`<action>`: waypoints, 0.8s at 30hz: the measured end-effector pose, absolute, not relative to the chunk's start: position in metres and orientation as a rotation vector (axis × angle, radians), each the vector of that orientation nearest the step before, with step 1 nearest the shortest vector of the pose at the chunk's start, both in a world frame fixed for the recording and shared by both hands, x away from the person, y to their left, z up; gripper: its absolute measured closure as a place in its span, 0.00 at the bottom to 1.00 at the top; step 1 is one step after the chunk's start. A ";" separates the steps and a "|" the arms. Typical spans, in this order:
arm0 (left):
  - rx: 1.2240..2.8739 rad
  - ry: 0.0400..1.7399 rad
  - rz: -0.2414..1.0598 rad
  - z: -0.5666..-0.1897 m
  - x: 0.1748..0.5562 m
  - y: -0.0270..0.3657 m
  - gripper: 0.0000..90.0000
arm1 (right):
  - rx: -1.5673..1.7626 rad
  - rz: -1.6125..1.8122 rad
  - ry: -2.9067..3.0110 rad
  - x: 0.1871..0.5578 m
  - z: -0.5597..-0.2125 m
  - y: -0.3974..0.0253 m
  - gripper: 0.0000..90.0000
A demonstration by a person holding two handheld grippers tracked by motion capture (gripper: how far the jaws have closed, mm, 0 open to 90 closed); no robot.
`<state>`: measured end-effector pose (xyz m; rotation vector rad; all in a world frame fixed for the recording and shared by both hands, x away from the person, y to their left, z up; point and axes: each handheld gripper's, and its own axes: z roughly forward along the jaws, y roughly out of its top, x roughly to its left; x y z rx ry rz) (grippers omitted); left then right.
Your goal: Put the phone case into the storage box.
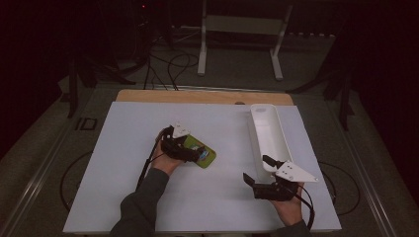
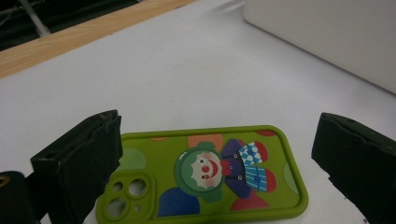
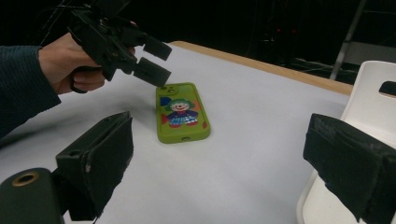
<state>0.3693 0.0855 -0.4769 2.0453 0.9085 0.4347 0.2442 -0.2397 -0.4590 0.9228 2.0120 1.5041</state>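
Green rubbery phone case with printed clown: matt, smooth, soft-looking rim. White sheet table cover: matt, smooth, paper-like. Light wooden table edge: bare, satin grain. Long white plastic tray: smooth, slight sheen. Left gripper and right gripper: black matt plastic bodies, jaw pads rough, foam-like, edges ragged. Dark ribbed knit cloth sleeve. Grey carpeted floor: dull, fibrous.
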 end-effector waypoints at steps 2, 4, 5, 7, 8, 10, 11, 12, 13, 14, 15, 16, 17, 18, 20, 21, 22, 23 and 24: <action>2.047 0.914 0.434 -0.477 0.370 0.084 0.04 | 0.922 1.501 2.014 0.244 -0.459 -0.239 0.09; 2.055 0.915 0.431 -0.478 0.372 0.082 0.05 | 0.917 1.499 2.016 0.244 -0.460 -0.239 0.09; 2.061 0.915 0.433 -0.478 0.373 0.081 0.05 | 0.915 1.500 2.016 0.244 -0.459 -0.239 0.09; 2.062 0.922 0.431 -0.478 0.374 0.078 0.05 | 0.915 1.501 2.017 0.244 -0.459 -0.238 0.09; 2.061 0.921 0.429 -0.478 0.374 0.077 0.06 | 0.916 1.501 2.017 0.244 -0.459 -0.238 0.09; 2.064 0.916 0.432 -0.477 0.375 0.074 0.07 | 0.916 1.501 2.017 0.244 -0.459 -0.238 0.09; 2.061 0.918 0.429 -0.477 0.375 0.072 0.07 | 0.917 1.502 2.017 0.244 -0.459 -0.238 0.09; 2.058 0.917 0.428 -0.477 0.376 0.070 0.07 | 0.919 1.504 2.016 0.244 -0.459 -0.238 0.09; 2.063 0.916 0.429 -0.476 0.376 0.068 0.08 | 0.918 1.504 2.015 0.244 -0.459 -0.238 0.09; 2.066 0.915 0.432 -0.476 0.377 0.068 0.08 | 0.916 1.503 2.014 0.244 -0.459 -0.239 0.09; 2.059 0.921 0.430 -0.476 0.377 0.066 0.09 | 0.916 1.504 2.014 0.244 -0.459 -0.239 0.09; 2.059 0.924 0.432 -0.475 0.378 0.065 0.09 | 0.916 1.504 2.014 0.243 -0.458 -0.239 0.09; 2.059 0.924 0.432 -0.475 0.378 0.065 0.10 | 0.916 1.504 2.014 0.243 -0.458 -0.239 0.09; 2.061 0.922 0.439 -0.473 0.379 0.062 0.10 | 0.916 1.504 2.014 0.243 -0.458 -0.239 0.09; 2.066 0.928 0.446 -0.471 0.380 0.059 0.12 | 0.917 1.505 2.013 0.243 -0.458 -0.239 0.09; 2.069 0.927 0.449 -0.471 0.381 0.058 0.14 | 0.917 1.505 2.014 0.243 -0.458 -0.239 0.09; 2.070 0.931 0.452 -0.470 0.381 0.056 0.15 | 0.915 1.505 2.014 0.244 -0.458 -0.239 0.09; 2.076 0.933 0.458 -0.469 0.382 0.055 0.17 | 0.914 1.506 2.015 0.243 -0.458 -0.238 0.09; 2.076 0.933 0.458 -0.469 0.382 0.055 0.17 | 0.914 1.507 2.016 0.243 -0.458 -0.238 0.09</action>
